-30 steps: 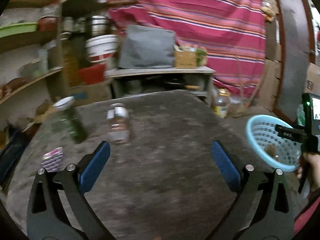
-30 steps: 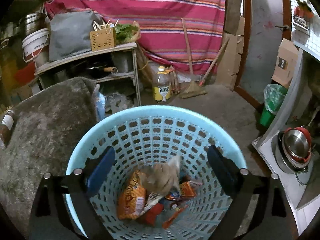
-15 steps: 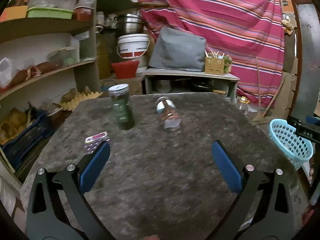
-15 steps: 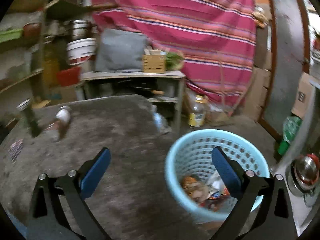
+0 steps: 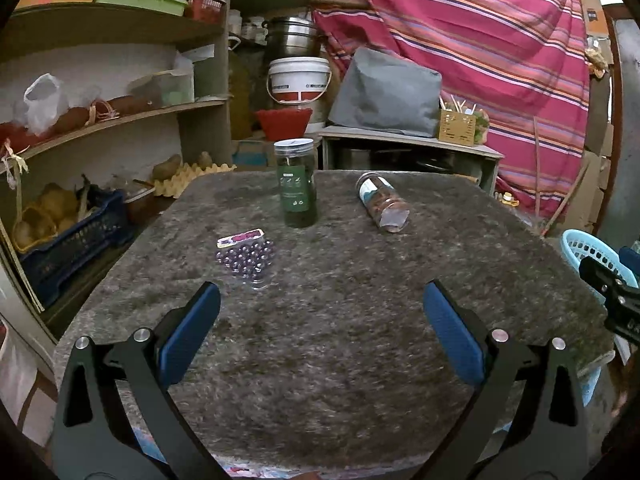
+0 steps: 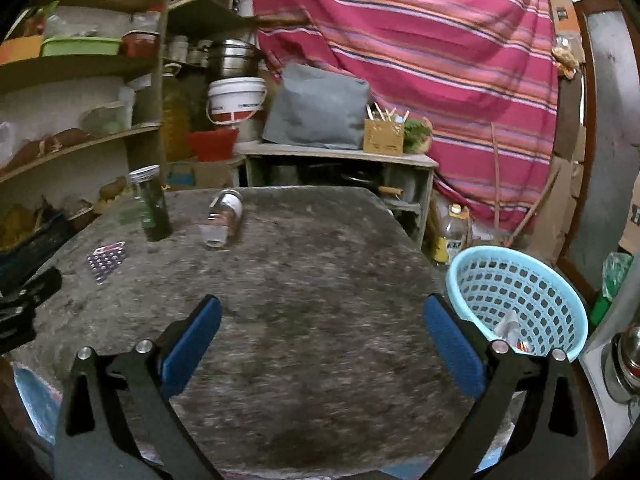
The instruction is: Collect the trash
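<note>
On the grey felt-covered table stand a dark green jar upright, a clear jar lying on its side, and a purple blister pack. They also show in the right wrist view: the green jar, the lying jar, the blister pack. A light blue basket holding wrappers sits beside the table's right edge. My left gripper is open and empty over the near table. My right gripper is open and empty, left of the basket.
Wooden shelves with crates and bags fill the left. A low bench with a grey bag, bucket and wooden box stands behind the table, before a striped curtain. A steel pot sits at far right.
Both grippers pulled back and swung left from the basket toward the table. The right view went from looking into the basket to facing the table, with the basket at the right.
</note>
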Demonstrator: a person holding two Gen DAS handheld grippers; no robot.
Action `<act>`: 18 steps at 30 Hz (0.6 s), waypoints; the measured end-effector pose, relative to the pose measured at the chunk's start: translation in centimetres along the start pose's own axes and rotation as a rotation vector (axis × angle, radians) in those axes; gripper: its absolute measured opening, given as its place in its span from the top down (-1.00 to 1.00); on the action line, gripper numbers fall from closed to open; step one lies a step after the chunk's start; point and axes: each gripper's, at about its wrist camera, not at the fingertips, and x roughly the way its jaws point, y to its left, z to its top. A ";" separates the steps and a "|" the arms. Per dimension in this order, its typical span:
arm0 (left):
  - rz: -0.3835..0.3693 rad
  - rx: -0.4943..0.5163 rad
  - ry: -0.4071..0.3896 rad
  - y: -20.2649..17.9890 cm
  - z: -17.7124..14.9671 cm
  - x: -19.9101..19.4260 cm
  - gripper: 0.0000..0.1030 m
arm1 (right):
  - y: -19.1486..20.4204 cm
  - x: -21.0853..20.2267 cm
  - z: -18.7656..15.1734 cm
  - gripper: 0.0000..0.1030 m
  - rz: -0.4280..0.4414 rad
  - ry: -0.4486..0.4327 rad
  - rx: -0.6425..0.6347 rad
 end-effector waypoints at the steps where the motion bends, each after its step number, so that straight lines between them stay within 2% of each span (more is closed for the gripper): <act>1: -0.002 -0.002 0.003 0.0 -0.1 0.1 -0.90 | 0.4 -0.1 -0.2 -0.92 0.010 -0.005 0.006; 18: 0.014 0.025 -0.014 -0.3 -1.0 1.3 -0.90 | 3.9 -0.4 -0.9 -0.92 0.049 -0.042 -0.028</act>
